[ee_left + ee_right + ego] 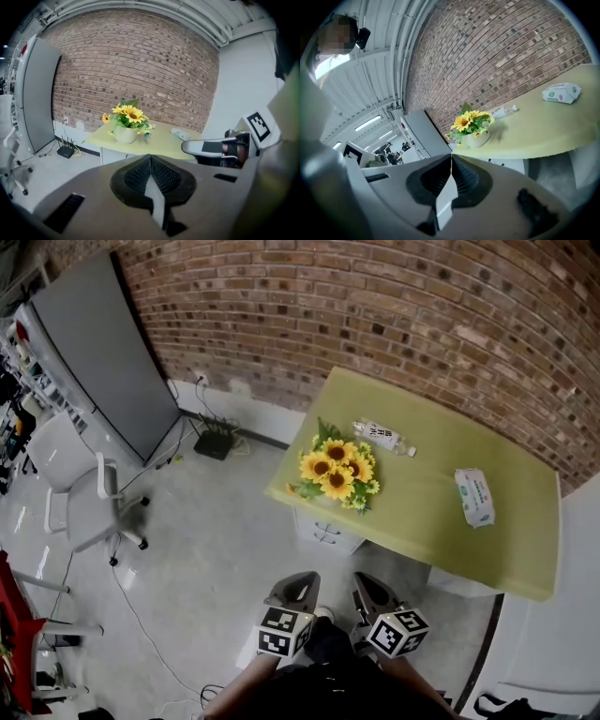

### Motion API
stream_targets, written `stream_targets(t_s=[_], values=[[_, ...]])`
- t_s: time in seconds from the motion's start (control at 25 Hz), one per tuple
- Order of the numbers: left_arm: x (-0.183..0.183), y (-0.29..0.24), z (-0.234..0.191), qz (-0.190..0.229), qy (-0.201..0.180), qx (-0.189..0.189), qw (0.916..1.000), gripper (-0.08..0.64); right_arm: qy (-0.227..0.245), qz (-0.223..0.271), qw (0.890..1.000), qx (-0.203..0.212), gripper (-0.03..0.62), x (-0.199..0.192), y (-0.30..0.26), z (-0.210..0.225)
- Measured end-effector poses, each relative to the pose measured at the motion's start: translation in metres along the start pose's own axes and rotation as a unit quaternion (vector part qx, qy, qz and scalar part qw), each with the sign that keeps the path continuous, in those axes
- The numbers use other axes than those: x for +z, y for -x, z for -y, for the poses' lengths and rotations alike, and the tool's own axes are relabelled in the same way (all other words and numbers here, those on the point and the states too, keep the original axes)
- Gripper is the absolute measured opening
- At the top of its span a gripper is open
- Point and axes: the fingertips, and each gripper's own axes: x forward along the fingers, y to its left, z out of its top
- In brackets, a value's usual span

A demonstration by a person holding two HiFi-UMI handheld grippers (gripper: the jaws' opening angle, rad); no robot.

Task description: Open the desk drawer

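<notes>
Left gripper [298, 579]: jaws pressed together, nothing between them; held in the air in front of the table's near edge, pointing toward it.
Right gripper [368, 582]: jaws likewise together and empty; just beside the left one, the two apart from each other.
Table [441, 456]: yellow-green top, far edge along the brick wall [375, 306], right end by a white wall [574, 549].
Desk drawer [326, 532]: white unit under the table's near left corner; fronts look flush, not pulled out.
Open room: bare floor [216, 559] lies between the grippers and the table's near edge, with nothing standing before the drawer fronts.
On the table: sunflowers [337, 470] in a white pot near the left corner above the drawer; bottle [382, 437] lying behind them; wipes packet [474, 496] toward the right end.
Left of the table: router [216, 442] on the floor by the wall, a leaning grey panel [103, 352], an office chair [89, 498] well apart.
</notes>
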Motion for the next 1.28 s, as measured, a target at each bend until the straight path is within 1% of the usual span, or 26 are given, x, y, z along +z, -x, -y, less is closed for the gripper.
stream_targets(t_s=[0.2, 0.44, 0.64, 0.8, 0.88, 1.0, 1.16, 1.28], values=[[0.003, -0.020, -0.012, -0.007, -0.002, 0.004, 1.0000, 0.011, -0.013, -0.009, 1.000, 0.002, 0.014, 0.003, -0.020, 0.019], [0.000, -0.034, -0.034, -0.016, 0.006, 0.018, 0.9997, 0.011, -0.008, -0.025, 1.000, 0.016, 0.014, 0.002, -0.044, 0.028], [-0.001, -0.049, -0.049, -0.015, 0.013, 0.010, 0.9998, 0.011, -0.007, -0.026, 1.000, 0.016, 0.014, -0.001, -0.061, 0.035], [-0.010, -0.062, -0.060, -0.013, 0.008, -0.002, 0.9999, 0.011, -0.009, -0.039, 0.999, 0.006, 0.014, -0.018, -0.072, 0.042], [-0.019, -0.064, -0.066, -0.016, 0.011, -0.007, 0.9998, 0.011, -0.018, -0.044, 0.999, 0.001, 0.014, -0.029, -0.074, 0.042], [-0.031, -0.065, -0.075, -0.021, 0.022, -0.008, 0.9995, 0.011, -0.029, -0.050, 0.998, -0.007, 0.014, -0.045, -0.078, 0.046], [-0.050, -0.070, -0.090, -0.026, 0.045, -0.008, 0.9986, 0.011, -0.028, -0.058, 0.998, -0.017, 0.014, -0.067, -0.086, 0.061], [-0.070, -0.075, -0.100, -0.035, 0.062, -0.009, 0.9974, 0.011, -0.048, -0.062, 0.997, -0.019, 0.014, -0.085, -0.092, 0.070]])
